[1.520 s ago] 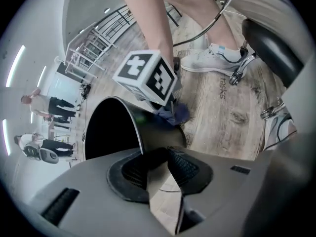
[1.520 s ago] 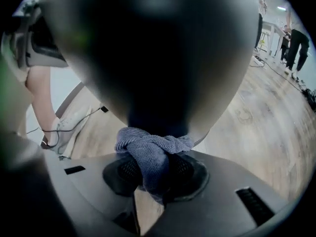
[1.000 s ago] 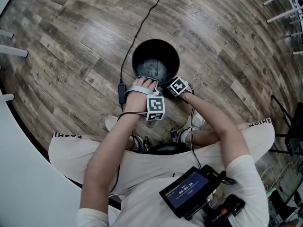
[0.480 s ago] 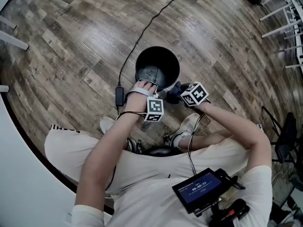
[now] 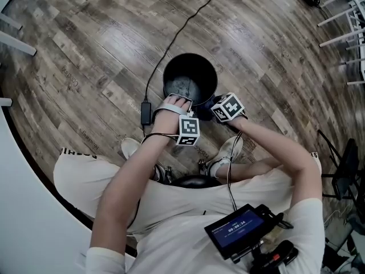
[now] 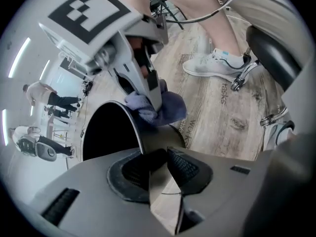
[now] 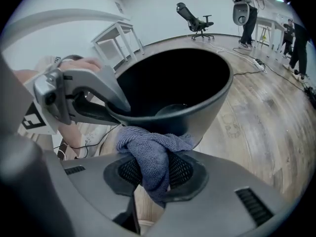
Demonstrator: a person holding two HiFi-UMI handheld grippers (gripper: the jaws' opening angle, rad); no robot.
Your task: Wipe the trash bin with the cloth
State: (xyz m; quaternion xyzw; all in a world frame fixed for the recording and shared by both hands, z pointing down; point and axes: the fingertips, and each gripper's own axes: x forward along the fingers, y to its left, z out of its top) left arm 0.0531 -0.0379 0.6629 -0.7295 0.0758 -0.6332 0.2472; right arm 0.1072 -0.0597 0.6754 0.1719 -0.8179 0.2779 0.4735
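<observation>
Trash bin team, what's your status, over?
Left gripper clamped on trash bin rim. Right gripper holds cloth against bin's outer wall. Cable on floor beside it, not obstructing.

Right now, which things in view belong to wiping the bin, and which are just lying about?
In the job:
- trash bin
- left gripper, jaws clamped on the bin's rim
- cloth
- right gripper, jaws shut on the cloth, beside the bin's outer wall

Lying about:
- power adapter on the floor
- office chair
- white table
</observation>
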